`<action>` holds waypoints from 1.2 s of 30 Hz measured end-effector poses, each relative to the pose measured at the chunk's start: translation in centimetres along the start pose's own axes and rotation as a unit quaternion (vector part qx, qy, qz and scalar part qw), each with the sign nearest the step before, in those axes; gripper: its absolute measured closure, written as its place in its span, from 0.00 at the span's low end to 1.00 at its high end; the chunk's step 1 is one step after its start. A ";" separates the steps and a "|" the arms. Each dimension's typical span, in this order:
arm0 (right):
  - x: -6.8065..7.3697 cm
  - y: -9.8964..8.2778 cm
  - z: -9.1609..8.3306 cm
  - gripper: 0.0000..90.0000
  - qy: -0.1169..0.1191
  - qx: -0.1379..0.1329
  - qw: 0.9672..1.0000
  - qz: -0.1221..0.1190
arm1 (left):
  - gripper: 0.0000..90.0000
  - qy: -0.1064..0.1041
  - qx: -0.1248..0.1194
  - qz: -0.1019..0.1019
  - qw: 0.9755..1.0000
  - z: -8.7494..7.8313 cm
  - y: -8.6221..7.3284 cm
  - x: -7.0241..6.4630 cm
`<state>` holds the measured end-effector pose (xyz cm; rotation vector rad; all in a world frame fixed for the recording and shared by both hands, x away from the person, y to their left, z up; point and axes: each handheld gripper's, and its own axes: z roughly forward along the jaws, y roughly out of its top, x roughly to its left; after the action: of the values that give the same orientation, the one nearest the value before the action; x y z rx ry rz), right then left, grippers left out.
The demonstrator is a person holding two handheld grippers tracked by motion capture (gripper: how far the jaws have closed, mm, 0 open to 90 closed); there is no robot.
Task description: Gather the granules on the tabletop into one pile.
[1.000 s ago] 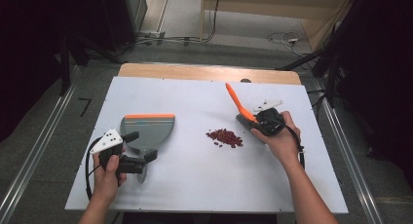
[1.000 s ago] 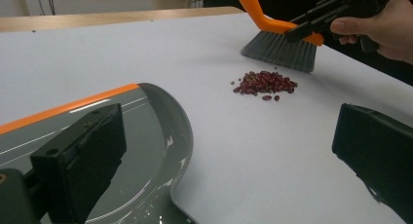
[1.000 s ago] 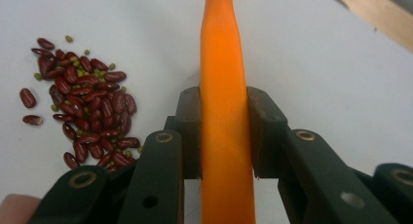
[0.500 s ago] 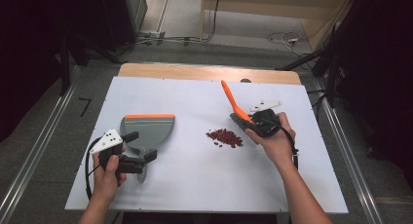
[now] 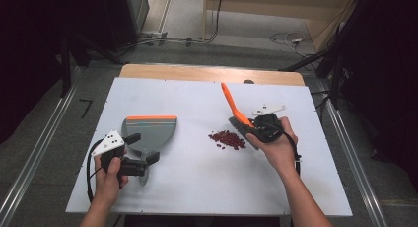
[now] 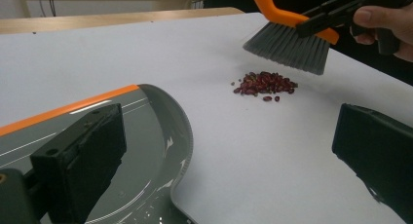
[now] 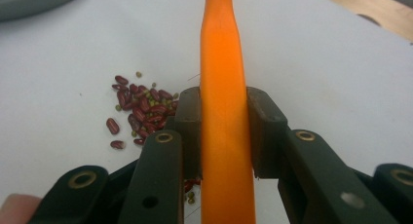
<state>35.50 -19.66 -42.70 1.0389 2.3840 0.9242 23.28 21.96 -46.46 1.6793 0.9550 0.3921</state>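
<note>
On the left side of the white table (image 5: 197, 187), a hand holds the left gripper (image 5: 140, 153). Its two black jaws are wide apart and hold nothing. One jaw sits over the grey dustpan (image 5: 148, 133), and the other jaw sits over bare table, as the left gripper view shows. The dustpan lies flat on the table, and its orange edge (image 5: 151, 118) is on the far side from the person. In the left gripper view the dustpan (image 6: 151, 151) is low and close, with its curved grey rim next to the bare white top. In the middle of the table is a small pile of dark red beans (image 5: 227, 139). A few tiny green ones are mixed in, and these are easy to see in the right gripper view (image 7: 139, 107). The pile is well away from the dustpan. Just to the right of the beans is the brush (image 5: 236, 113). Its grey bristles (image 6: 287, 46) hang just above the table, near the far side of the pile, and do not touch the beans. Its orange handle (image 7: 224, 112) sticks up and away from the person. The right gripper (image 5: 256, 128) is clamped tight on that handle, with one pad pressed on each side.
</note>
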 end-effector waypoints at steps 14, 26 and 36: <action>-2.5 -3.7 -4.9 0.77 0.020 -0.057 0.995 0.076 | 0.00 0.009 -0.004 0.003 1.000 -0.1 0.0 -0.1; -4.6 -8.1 -7.3 0.77 0.024 -0.077 0.989 0.122 | 0.00 0.020 -0.014 0.004 1.000 -0.5 0.1 0.2; -5.5 -10.7 -7.9 0.77 0.033 -0.086 0.987 0.134 | 0.00 0.031 -0.023 0.006 0.999 -0.8 0.0 0.4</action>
<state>29.28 -32.52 -44.11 1.2993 2.2016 1.2513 22.92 22.78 -46.27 1.6405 0.9743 0.4737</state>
